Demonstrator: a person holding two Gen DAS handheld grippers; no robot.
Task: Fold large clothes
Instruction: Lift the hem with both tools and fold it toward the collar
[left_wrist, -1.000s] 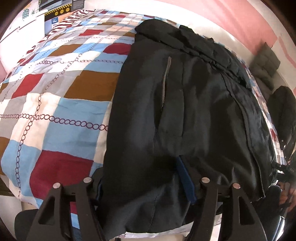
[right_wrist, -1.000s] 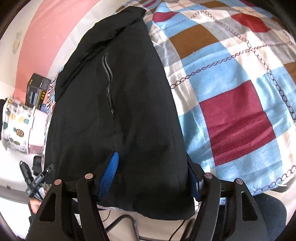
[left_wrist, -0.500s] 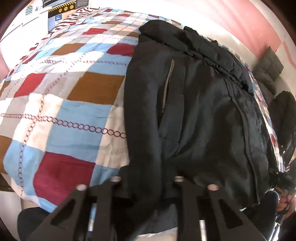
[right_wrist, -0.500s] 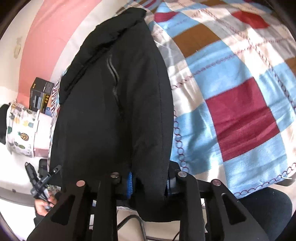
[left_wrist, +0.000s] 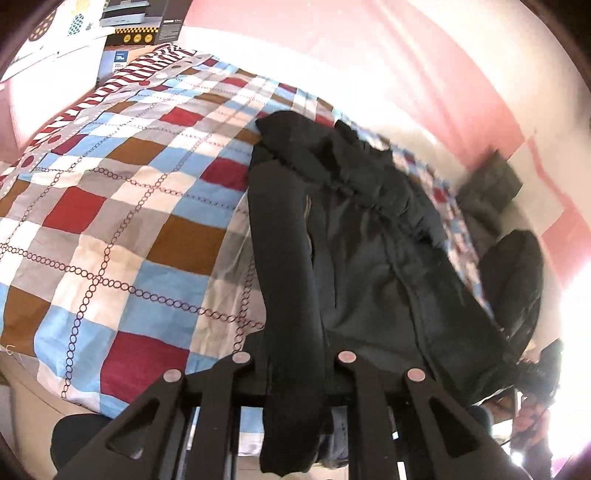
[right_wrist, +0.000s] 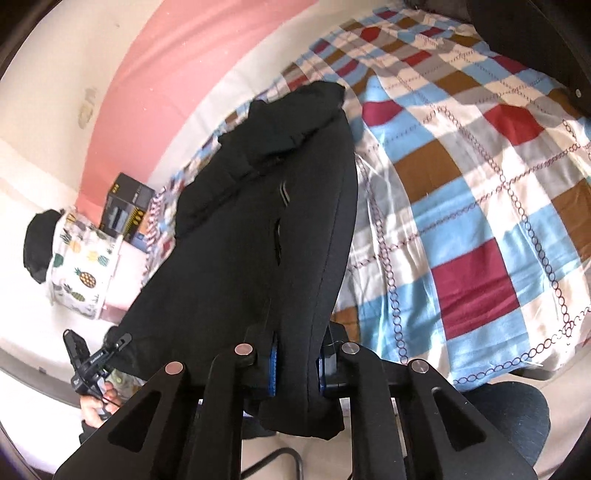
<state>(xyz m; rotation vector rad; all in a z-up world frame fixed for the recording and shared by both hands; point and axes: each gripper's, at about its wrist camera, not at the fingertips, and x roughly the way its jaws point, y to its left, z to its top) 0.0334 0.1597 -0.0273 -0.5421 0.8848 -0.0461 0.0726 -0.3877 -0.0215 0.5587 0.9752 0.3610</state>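
The black jacket (left_wrist: 354, 236) is lying on the bed, over the checked bedspread (left_wrist: 122, 221), with its near hem edge lifted off the bed by both tools. In the left wrist view, the left hand-held gripper (left_wrist: 293, 363) is pinching a fold of the jacket's hem between its narrowed fingers, and the cloth is hanging down past them in a loose strip. In the right wrist view, the right hand-held gripper (right_wrist: 295, 354) is clamping another part of the same hem, with the blue pads (right_wrist: 272, 373) pressing against the black fabric on both sides.

The jacket is stretching away from both grippers, its long axis running from the held hem toward the collar, which is pointing to the far side of the bed near the pink wall (right_wrist: 155, 74). A zipper (right_wrist: 283, 192) is running along that same axis, on the upper face of the garment.

A dark box (right_wrist: 127, 206) with yellow markings is sitting beyond the bed, beside a pineapple-print cloth (right_wrist: 83, 273); its printing is too small to read. In the left wrist view, similar boxes (left_wrist: 147, 29) are showing small labels that are likewise illegible.
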